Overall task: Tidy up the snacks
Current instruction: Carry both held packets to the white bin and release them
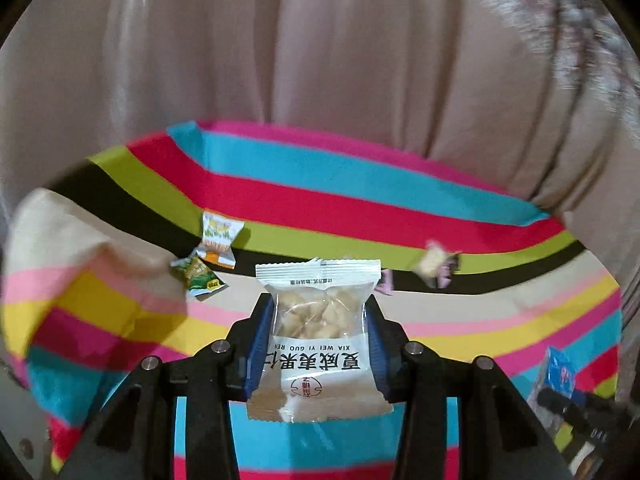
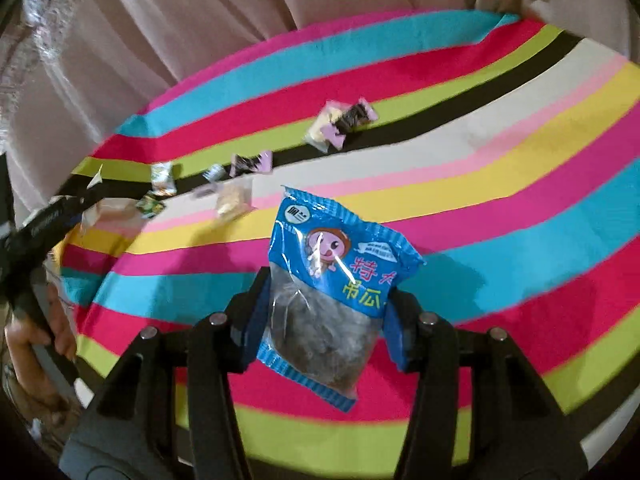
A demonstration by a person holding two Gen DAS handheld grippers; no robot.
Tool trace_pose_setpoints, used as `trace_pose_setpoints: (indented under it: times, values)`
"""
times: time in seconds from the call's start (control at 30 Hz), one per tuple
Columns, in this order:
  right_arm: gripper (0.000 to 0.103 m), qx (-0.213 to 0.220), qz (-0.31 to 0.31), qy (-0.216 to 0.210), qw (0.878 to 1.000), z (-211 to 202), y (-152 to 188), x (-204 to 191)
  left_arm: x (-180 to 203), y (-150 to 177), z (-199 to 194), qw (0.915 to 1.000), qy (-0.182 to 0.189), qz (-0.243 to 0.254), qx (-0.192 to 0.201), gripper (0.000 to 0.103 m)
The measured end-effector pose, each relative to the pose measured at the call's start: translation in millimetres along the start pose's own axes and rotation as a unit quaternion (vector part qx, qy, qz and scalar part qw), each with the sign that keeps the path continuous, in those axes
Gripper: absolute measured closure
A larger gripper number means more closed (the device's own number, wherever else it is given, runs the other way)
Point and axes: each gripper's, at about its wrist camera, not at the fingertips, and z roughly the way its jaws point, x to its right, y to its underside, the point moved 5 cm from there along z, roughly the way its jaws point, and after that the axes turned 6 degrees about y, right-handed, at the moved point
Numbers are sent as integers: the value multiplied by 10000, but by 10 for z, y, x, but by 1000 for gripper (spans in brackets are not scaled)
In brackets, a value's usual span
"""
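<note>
My left gripper (image 1: 318,316) is shut on a clear nut packet (image 1: 320,336) with white Chinese print, held above the striped cloth (image 1: 400,200). My right gripper (image 2: 326,300) is shut on a blue snack packet (image 2: 332,280) with a cartoon face and dark contents. Small wrapped sweets lie on the cloth: a yellow-orange one (image 1: 218,240), a green one (image 1: 198,276), a beige one (image 1: 432,262). In the right wrist view, purple-and-dark sweets (image 2: 348,118) (image 2: 250,164) and a beige packet (image 2: 234,200) lie farther off.
A pink pleated curtain (image 1: 320,40) hangs behind the table. The cloth is folded up at the left (image 1: 60,240). The left gripper and the hand holding it (image 2: 36,240) show at the left of the right wrist view. The right gripper's blue packet shows at lower right in the left wrist view (image 1: 560,372).
</note>
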Motion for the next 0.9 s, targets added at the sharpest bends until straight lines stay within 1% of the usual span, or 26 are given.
trace_pose_setpoints:
  times: [0.1, 0.17, 0.2, 0.23, 0.3, 0.4, 0.43, 0.6, 0.73, 0.83, 0.9]
  values:
    - [49, 338, -2, -88, 9994, -266, -56, -97, 248, 73, -513, 9994, 120, 60, 329, 58]
    - [49, 661, 5, -145, 9977, -608, -82, -149, 474, 100, -877, 9979, 235, 138, 585, 58]
    - [49, 846, -10, -185, 9962, -816, -97, -179, 516, 82, -946, 9973, 265, 182, 661, 58]
    - [49, 959, -35, -206, 9952, -936, -108, -206, 631, 74, -1130, 9959, 314, 279, 802, 58]
    - [49, 1258, -120, -253, 9917, -1260, -130, -304, 777, 48, -1333, 9937, 402, 415, 959, 58]
    - [49, 1709, -210, -326, 9845, -1778, -134, -385, 1057, -24, -1746, 9870, 509, 703, 1350, 58]
    - [49, 1880, -249, -326, 9813, -1960, -132, -425, 1098, -37, -1794, 9856, 537, 751, 1420, 58]
    - [48, 2608, -414, -305, 9640, -2751, -84, -592, 1416, -151, -2302, 9749, 742, 991, 1852, 57]
    - [48, 2973, -488, -267, 9532, -3192, -34, -622, 1621, -173, -2629, 9670, 866, 1169, 2090, 57]
    - [48, 3166, -546, -221, 9467, -3401, 5, -638, 1807, -116, -2831, 9627, 938, 1284, 2187, 57]
    - [48, 3223, -587, -195, 9446, -3511, 40, -600, 1931, -89, -2922, 9600, 998, 1369, 2228, 57]
